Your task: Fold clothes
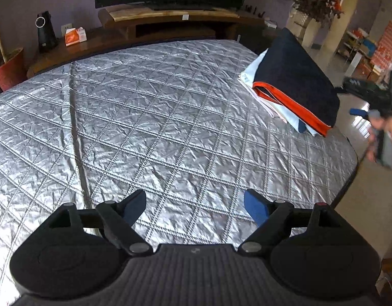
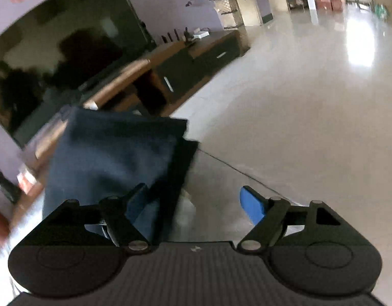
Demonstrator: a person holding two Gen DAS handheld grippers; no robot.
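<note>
Silver quilted cover (image 1: 150,117): it is spreading over most of the left wrist view, wrinkled and bare around the gripper.
Left gripper (image 1: 194,207): it is hovering over the cover at 6 o'clock, its two blue-padded fingers standing wide apart and gripping nothing.
Folded stack (image 1: 295,86): it is lying at 2 o'clock on the cover, near the edge; a dark navy piece with an orange trim is sitting on top of white pieces, which are showing only as thin edges.
Right gripper (image 2: 196,206): its fingers are standing apart; the right pad is clear, the left pad is partly hiding behind cloth.
Navy cloth (image 2: 114,158): in the right wrist view it is filling 9 o'clock, blurred; whether it is touching the left finger I cannot tell.
Person's hand (image 1: 387,142): it is blurring at 3 o'clock, cut off by the frame.
Television (image 2: 63,58): dark, partly cut off at 10 o'clock.
</note>
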